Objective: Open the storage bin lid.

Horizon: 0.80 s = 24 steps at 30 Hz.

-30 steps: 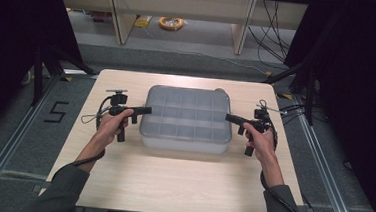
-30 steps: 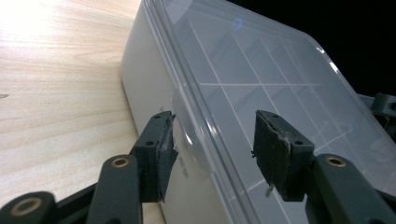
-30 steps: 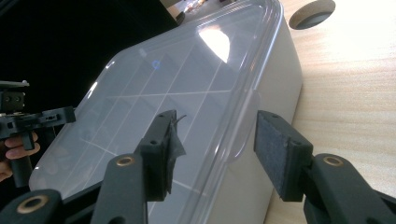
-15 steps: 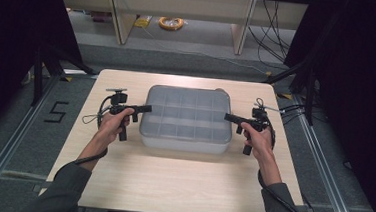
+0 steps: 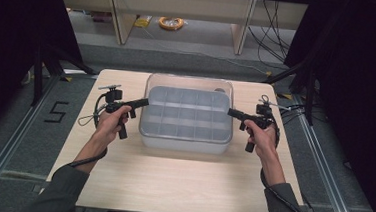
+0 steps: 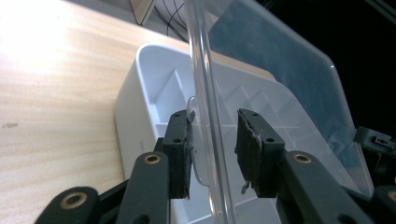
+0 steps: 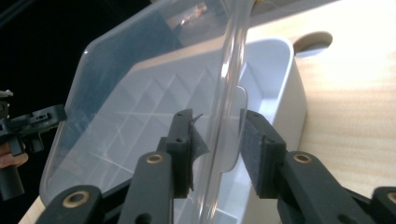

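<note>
At the middle of the pale wooden table (image 5: pixel 171 180) sits a white compartmented plastic box (image 5: pixel 185 117) under a clear lid (image 6: pixel 289 88). The left gripper (image 6: pixel 214 144) and right gripper (image 7: pixel 216 140) straddle the lid's edges, jaws narrowly parted, not clamped.

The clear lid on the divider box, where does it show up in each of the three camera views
High view: clear lid at table centre, raised above the white divider box.
Left gripper view: lid at upper right, its edge running down between the jaws.
Right gripper view: lid at upper left, edge between the jaws.
Shared landmark: the box's grid of compartments.
</note>
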Tool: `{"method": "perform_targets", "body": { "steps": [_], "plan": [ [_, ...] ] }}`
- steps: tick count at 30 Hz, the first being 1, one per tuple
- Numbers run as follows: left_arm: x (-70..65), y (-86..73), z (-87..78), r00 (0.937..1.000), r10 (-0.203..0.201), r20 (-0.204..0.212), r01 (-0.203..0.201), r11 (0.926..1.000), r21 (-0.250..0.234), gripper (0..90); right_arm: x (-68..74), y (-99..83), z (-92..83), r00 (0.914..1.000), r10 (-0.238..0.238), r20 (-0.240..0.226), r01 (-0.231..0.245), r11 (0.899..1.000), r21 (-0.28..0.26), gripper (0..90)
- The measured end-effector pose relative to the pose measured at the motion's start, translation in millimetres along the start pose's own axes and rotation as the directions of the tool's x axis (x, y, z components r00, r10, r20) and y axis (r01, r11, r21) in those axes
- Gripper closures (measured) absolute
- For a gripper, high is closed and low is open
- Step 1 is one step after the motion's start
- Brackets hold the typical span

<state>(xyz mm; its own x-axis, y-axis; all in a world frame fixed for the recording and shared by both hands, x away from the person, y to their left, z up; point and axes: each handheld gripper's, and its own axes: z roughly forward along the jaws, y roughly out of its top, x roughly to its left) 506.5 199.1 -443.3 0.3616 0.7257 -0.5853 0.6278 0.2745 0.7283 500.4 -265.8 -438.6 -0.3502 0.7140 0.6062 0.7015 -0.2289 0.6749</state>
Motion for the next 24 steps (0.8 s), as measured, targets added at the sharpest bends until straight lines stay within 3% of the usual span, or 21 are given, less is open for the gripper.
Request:
{"method": "perform_targets", "body": {
  "steps": [1,2,4,8,12,24],
  "plan": [
    [-2.1,0.7,-2.0,1.0000,0.000,0.007,0.000,1.0000,-0.006,66.0,-1.0,1.9,-2.0,0.9992,-0.041,-0.006,0.040,0.999,-0.024,68.0],
    [-3.3,1.4,-3.8,0.9999,0.005,0.010,-0.005,0.9999,-0.011,66.6,0.6,3.2,-4.3,0.9993,-0.038,-0.003,0.038,0.999,-0.031,68.8],
    [-7.9,2.6,-7.5,0.9998,0.013,0.017,-0.012,0.9995,-0.030,68.5,1.4,6.7,-9.6,0.9962,-0.087,-0.010,0.086,0.995,-0.057,71.6],
    [-16.8,4.2,-14.2,0.9990,0.043,0.009,-0.043,0.9977,-0.052,68.4,7.3,9.1,-15.6,0.9956,-0.092,-0.018,0.091,0.993,-0.069,72.3],
    [-22.9,6.1,-21.1,0.9981,0.057,0.023,-0.056,0.9963,-0.066,69.7,9.3,10.4,-19.8,0.9957,-0.090,-0.023,0.088,0.993,-0.079,72.2],
    [-36.9,3.9,-40.9,0.9960,0.089,0.013,-0.087,0.9926,-0.084,69.6,20.9,6.1,-30.7,0.9937,-0.106,-0.037,0.102,0.991,-0.089,72.0]
  ]
}}
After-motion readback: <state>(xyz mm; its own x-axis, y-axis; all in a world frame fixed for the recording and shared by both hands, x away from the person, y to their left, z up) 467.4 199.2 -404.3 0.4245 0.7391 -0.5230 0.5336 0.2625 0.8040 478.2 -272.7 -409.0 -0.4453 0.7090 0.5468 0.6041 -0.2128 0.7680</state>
